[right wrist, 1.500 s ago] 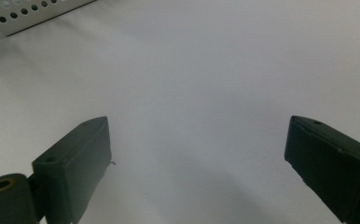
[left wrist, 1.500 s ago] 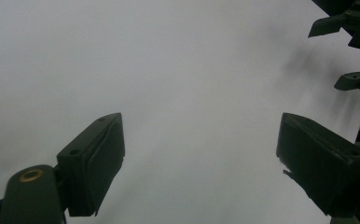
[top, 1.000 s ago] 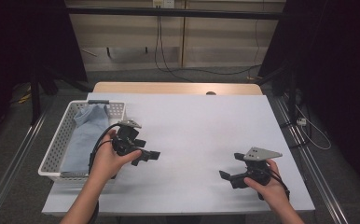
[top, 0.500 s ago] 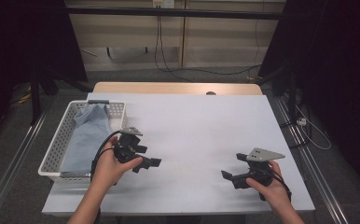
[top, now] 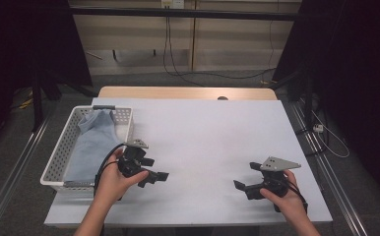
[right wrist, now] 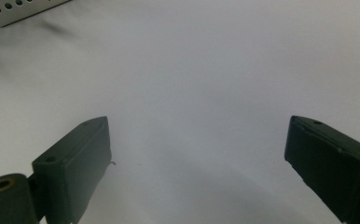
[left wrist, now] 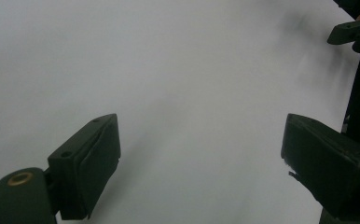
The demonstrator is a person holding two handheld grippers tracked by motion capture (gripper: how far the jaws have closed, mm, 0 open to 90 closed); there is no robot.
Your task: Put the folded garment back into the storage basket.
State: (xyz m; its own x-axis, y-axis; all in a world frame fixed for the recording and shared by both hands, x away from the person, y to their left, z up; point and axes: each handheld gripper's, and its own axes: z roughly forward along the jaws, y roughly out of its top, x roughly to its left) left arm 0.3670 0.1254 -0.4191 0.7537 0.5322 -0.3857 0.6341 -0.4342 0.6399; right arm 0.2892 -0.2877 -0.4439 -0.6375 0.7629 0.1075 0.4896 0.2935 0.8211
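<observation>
**Left gripper comes off the basket, both pairs of jaws empty**

Nearest the person, the right gripper (top: 247, 187) rests low over the white surface (top: 212, 137), its jaws spread wide with nothing between them; its own view shows two blunt black pads over bare, matte sheet. The left gripper (top: 156, 176) has drawn back from the basket edge toward the person's side since a second ago, and it now sits just beside the basket's near right corner, pointing across the surface. Its jaws are released too, and hold nothing.

That reads as a step just finished or not yet begun: the cloth (top: 92, 142) lies wholly inside the basket (top: 60, 147), untouched by either gripper.

The cloth is soft, pale blue-grey, loosely folded lengthwise, with a collar-like bunch at its far end. The basket is rigid white plastic, rectangular, its walls perforated with small round holes. Beyond, a strip of bare wood edges the surface.
</observation>
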